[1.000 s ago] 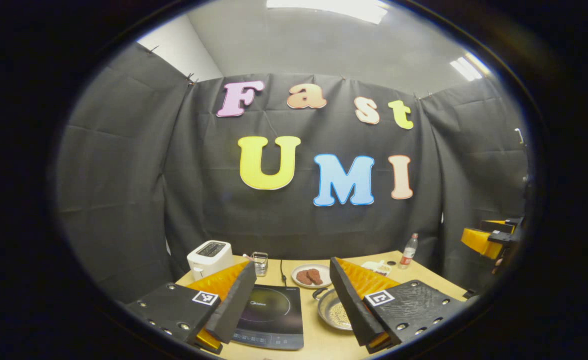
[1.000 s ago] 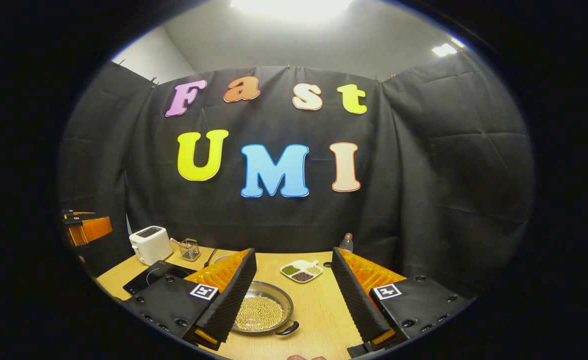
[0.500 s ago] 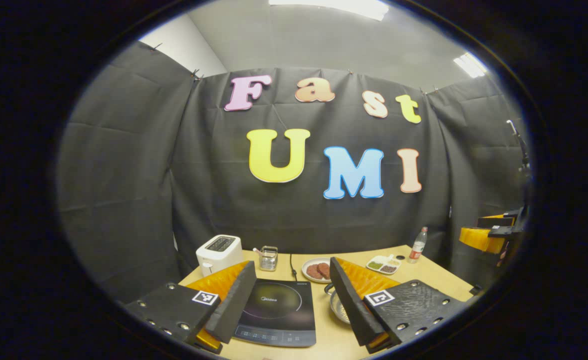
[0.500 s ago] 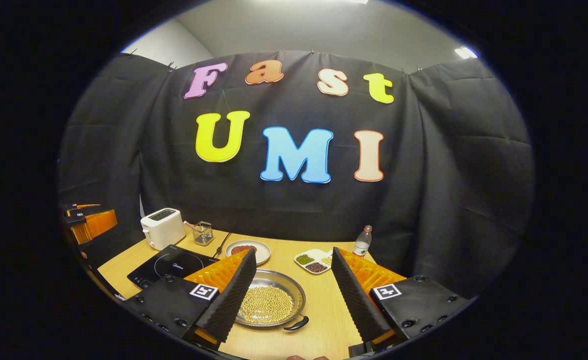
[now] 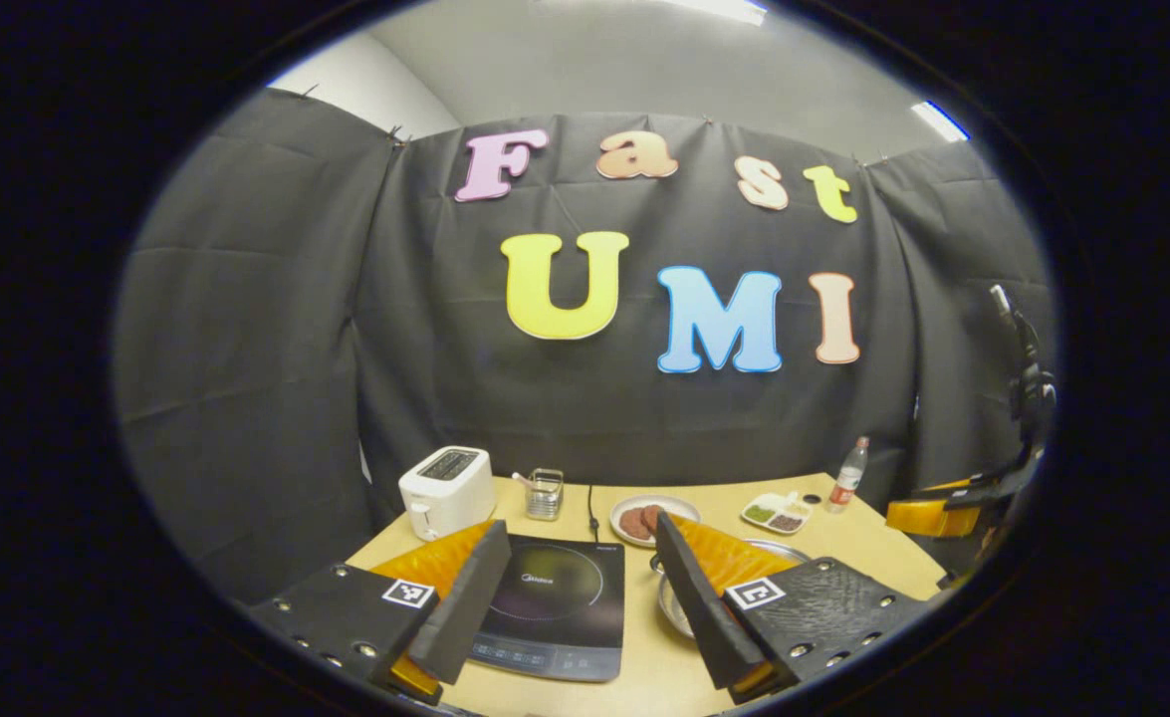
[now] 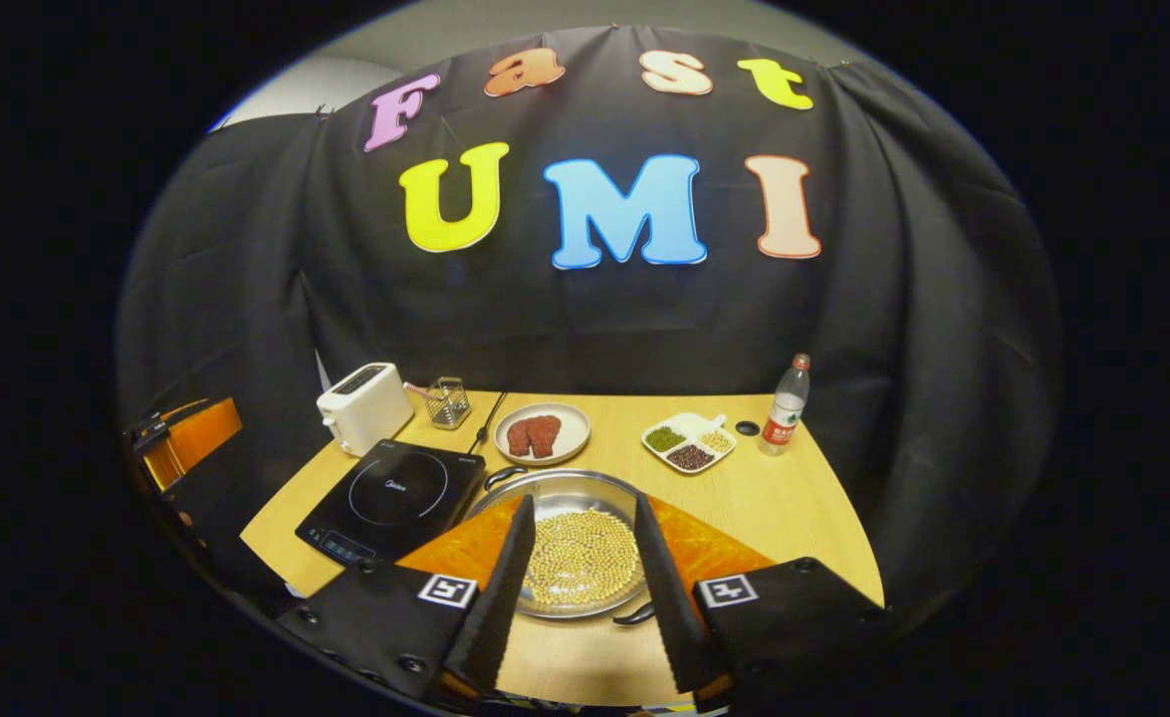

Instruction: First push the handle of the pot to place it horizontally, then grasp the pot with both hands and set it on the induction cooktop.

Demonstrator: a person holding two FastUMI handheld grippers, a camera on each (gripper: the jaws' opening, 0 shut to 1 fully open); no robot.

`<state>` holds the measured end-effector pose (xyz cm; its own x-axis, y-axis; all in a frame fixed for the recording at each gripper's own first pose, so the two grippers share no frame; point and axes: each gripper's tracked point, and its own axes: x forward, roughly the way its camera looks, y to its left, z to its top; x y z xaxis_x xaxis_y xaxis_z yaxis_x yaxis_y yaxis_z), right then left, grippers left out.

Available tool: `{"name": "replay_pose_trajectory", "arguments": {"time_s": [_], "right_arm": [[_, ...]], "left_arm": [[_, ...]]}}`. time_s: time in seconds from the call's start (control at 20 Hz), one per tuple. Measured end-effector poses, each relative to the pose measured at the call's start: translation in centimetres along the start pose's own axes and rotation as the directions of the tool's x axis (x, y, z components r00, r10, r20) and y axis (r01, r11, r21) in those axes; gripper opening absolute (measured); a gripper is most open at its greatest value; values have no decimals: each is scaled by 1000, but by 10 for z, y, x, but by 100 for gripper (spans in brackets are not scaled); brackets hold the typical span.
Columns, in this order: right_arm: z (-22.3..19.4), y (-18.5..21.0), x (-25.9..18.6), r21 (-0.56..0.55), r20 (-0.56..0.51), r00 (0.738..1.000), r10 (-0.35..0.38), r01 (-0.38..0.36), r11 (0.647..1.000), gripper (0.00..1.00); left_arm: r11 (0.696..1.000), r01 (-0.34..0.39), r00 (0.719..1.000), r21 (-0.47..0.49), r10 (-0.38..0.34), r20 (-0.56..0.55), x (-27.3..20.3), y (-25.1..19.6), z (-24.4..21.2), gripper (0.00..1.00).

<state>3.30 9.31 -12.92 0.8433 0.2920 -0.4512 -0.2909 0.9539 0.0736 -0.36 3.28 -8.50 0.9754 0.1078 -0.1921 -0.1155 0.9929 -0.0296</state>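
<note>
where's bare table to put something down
Bare table lies right of the pot, in front of the divided dish and bottle. The left and back are crowded: cooktop, toaster, wire basket, meat plate.

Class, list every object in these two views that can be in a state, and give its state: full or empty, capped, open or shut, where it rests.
pot: on the table, holding yellow beans, beside the cooktop, not on it
induction cooktop: nothing on it
plate: holding brown meat pieces
divided dish: compartments filled
bottle: upright, capped
toaster: upright
left gripper: open, holding nothing
right gripper: open, above the pot
</note>
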Motion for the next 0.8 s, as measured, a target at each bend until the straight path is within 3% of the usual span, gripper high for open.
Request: {"name": "replay_pose_trajectory", "arguments": {"time_s": [0.05, 0.1, 0.2, 0.25, 0.4, 0.45, 0.6, 0.8], "right_arm": [[-11, 0, 4, -5, -32, 999, 10, -10, 1000, 48], [-22, -2, 9, -8, -68, 997, 21, -22, 1000, 46], [-44, -3, 17, 1, -135, 990, 33, -33, 999, 27], [-55, -2, 19, 5, -163, 986, 46, -46, 999, 10], [-83, 7, 27, 30, -234, 967, 102, -98, 995, 10], [-90, 12, 27, 42, -258, 958, 129, -122, 992, 2], [-119, 19, 23, 71, -318, 929, 187, -174, 982, 2], [-152, 14, 30, 112, -394, 897, 200, -169, 979, 2]], "left_arm": [[1000, 3, 1000, 0, -3, -3, 0, -6, 0, 88], [1000, 13, 1000, 3, -13, -3, 1, -13, 1, 90], [1000, 25, 999, 19, -25, -22, 4, -23, -2, 88], [999, 28, 999, 29, -27, -32, 5, -26, -4, 88], [999, 33, 998, 43, -31, -50, 7, -34, -8, 90], [998, 35, 998, 45, -33, -56, 7, -37, -9, 88], [998, 34, 997, 54, -30, -74, 9, -41, -16, 90], [998, 29, 994, 56, -23, -105, 6, -43, -29, 88]]}}
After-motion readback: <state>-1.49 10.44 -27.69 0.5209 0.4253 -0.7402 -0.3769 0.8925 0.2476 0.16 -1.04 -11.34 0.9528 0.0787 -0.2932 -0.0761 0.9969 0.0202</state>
